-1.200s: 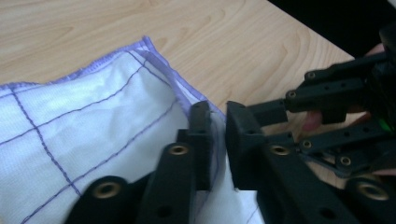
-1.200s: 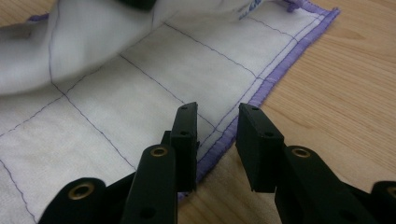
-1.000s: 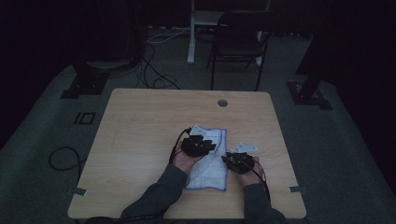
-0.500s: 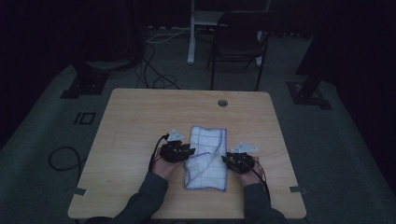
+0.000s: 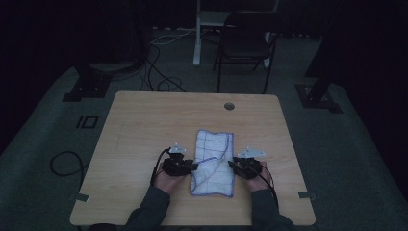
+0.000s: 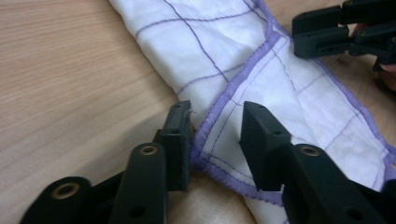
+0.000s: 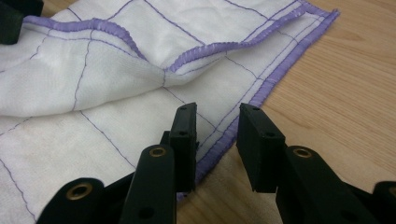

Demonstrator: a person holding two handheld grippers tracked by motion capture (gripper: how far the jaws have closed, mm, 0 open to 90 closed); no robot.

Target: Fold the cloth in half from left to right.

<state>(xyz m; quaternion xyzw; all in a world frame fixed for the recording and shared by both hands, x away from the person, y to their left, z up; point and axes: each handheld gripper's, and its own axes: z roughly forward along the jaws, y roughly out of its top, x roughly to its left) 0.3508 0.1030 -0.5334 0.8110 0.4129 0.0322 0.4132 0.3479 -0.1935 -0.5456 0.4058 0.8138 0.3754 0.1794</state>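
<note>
Folded white cotton cloth with purple grid lines and stitched hem, flat on pale woodgrain table. Left gripper and right gripper unclenched, straddling opposite hems, nothing clamped; left jaws just narrowing slightly.

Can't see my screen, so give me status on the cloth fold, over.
Left gripper open, jaws astride cloth hem. Right gripper open at opposite hem. Nothing in the way.
</note>
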